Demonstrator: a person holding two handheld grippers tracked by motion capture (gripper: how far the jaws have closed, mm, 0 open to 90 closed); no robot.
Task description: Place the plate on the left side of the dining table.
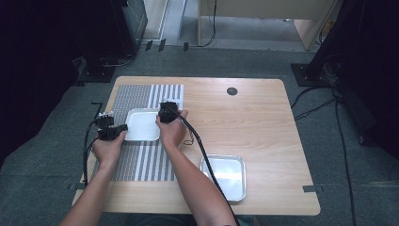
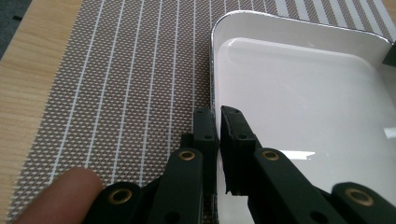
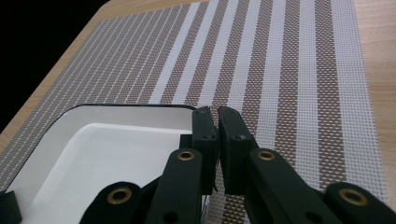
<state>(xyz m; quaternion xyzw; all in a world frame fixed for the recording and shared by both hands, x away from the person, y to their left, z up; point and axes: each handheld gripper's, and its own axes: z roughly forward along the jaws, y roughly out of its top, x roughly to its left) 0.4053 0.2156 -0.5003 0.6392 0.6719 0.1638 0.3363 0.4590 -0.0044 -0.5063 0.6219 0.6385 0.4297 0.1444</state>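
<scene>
A wooden table [image 1: 263, 122] stands on grey carpet [image 1: 42, 165], cables [image 1: 346, 141] trailing beside dark surroundings.

From the white tray [image 1: 141, 125], bare wooden table [image 1: 254, 117] lies open toward three o'clock. At five o'clock a second, steel tray [image 1: 226, 176] sits in the way, and a black cable [image 1: 200, 143] trails across between them.

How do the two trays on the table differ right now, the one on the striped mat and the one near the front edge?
The white tray lies on the striped placemat; the metal tray lies on bare wood. The white tray is glossy white inside; the metal tray looks silver and reflective. The left tongs and right tongs are each shut on a rim of the white tray; nothing grips the metal tray. Both trays are shallow rounded rectangles with nothing in them.
</scene>
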